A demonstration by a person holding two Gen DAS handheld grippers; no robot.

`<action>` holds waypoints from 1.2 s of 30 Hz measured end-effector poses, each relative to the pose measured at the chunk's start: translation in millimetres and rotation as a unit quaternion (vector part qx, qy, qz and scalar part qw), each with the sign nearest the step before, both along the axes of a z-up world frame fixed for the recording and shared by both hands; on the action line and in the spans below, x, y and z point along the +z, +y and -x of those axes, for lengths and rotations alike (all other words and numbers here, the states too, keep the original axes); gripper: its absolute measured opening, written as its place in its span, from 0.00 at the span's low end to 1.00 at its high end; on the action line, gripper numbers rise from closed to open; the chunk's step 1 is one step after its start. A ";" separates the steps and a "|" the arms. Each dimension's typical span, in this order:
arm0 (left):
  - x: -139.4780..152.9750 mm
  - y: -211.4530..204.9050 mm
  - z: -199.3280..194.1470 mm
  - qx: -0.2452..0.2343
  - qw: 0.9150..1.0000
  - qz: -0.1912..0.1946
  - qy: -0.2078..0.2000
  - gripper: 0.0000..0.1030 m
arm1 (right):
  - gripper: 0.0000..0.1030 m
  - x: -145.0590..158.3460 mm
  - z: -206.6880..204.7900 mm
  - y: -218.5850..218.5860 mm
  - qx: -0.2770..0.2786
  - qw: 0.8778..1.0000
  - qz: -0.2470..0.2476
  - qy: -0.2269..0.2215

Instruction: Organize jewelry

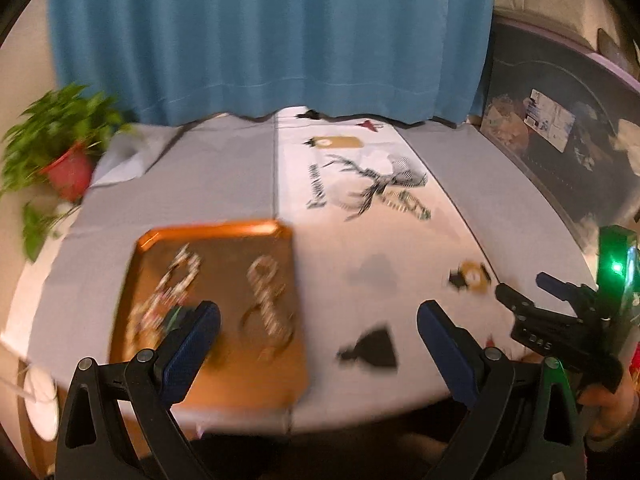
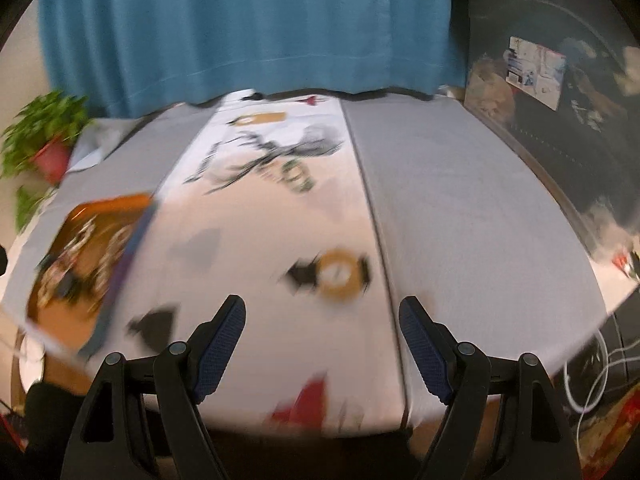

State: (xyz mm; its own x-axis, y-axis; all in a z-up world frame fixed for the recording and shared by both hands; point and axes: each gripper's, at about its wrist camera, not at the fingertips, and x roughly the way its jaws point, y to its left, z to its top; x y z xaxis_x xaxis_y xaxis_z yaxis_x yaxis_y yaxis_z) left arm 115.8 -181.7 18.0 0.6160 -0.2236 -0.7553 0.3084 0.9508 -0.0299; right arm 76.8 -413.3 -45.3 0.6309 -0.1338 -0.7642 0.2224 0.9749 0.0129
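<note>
- Two black plastic arms with dark blue bumpy pads sit closest to the left wrist camera: this is the left gripper (image 1: 318, 322). Its jaws stand wide apart and nothing is between them.
- One blue pad (image 1: 196, 344) of that gripper hangs over the near part of the orange tray (image 1: 224, 376), but I cannot tell if it touches it.
- That tray is flat, shiny and shaped like a box lid with round corners. It lies on the left side of the table (image 1: 192, 184).
- Inside the tray lie blurry pieces of jewelry: a beaded bracelet (image 1: 178, 276) on the left and a shiny chain (image 1: 268, 300) curled like a figure eight on the right.
- Over in the right wrist view, the right gripper (image 2: 322, 324) has the same black arms and blue pads. Its jaws are wide apart too, with nothing in them, above the tablecloth (image 2: 280, 220).
- In the left wrist view the right gripper shows at the right edge, held by a hand (image 1: 612, 408).
- Soft grey cloth covers the table, with a white strip down the middle that has a deer drawing (image 1: 376, 184) and small black, gold and red shapes.
- Behind the table hangs a blue curtain (image 1: 272, 40) with long folds.
- A leafy green plant (image 1: 52, 128) in a red pot stands at the far left.
</note>
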 end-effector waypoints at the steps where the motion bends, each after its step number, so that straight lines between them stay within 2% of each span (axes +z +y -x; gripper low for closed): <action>1: -3.5 -10.0 -15.3 -0.002 1.000 -0.002 0.003 0.95 | 0.77 -2.7 -11.6 -5.7 -0.001 1.000 -0.002 0.001; 7: -41.0 -76.5 -123.5 -0.011 0.999 -0.015 0.036 0.95 | 0.77 -29.6 -104.9 -36.5 0.017 1.000 0.002 0.020; 12: -82.8 -117.8 -184.1 -0.027 0.996 -0.033 0.076 0.95 | 0.77 -51.3 -157.0 -48.6 0.031 0.999 0.012 0.031; 16: -104.9 -127.2 -210.9 -0.018 0.995 -0.028 0.096 0.95 | 0.77 -64.9 -182.0 -50.6 0.048 0.998 0.009 0.036; 20: -123.4 -135.0 -227.3 -0.016 0.993 -0.037 0.109 0.95 | 0.77 -72.6 -193.5 -44.2 0.066 0.996 0.038 0.037; 22: -134.3 -141.1 -232.1 -0.025 0.991 -0.060 0.118 0.96 | 0.78 -74.4 -192.4 -44.0 0.069 0.996 0.044 0.031; 27: -138.6 -140.8 -230.8 -0.042 0.990 -0.057 0.123 0.96 | 0.78 -73.6 -182.5 -46.9 0.076 0.996 0.048 0.025; 29: -139.5 -146.7 -226.2 -0.061 0.988 -0.069 0.121 0.90 | 0.77 -73.5 -181.1 -47.0 0.078 0.995 0.050 0.023; 30: -137.7 -149.1 -223.2 -0.070 0.989 -0.066 0.111 0.77 | 0.74 -73.4 -181.1 -46.9 0.078 0.996 0.048 0.023; 31: -134.7 -154.0 -218.4 -0.089 0.989 -0.061 0.101 0.57 | 0.62 -73.0 -181.3 -45.8 0.084 0.995 0.042 0.022; 32: -132.1 -159.6 -215.0 -0.107 0.988 -0.059 0.097 0.44 | 0.51 -71.6 -181.1 -43.2 0.101 0.994 0.028 0.021; 33: -129.8 -170.0 -209.2 -0.142 0.983 -0.061 0.096 0.17 | 0.32 -69.5 -181.2 -38.8 0.119 0.992 0.021 0.020; 34: -129.4 -177.1 -206.0 -0.165 0.979 -0.061 0.100 0.00 | 0.15 -68.3 -180.6 -31.3 0.139 0.990 0.030 0.020; 36: -128.3 -184.5 -201.4 -0.181 0.976 -0.062 0.108 0.00 | 0.12 -67.9 -178.8 -16.6 0.158 0.985 0.059 0.020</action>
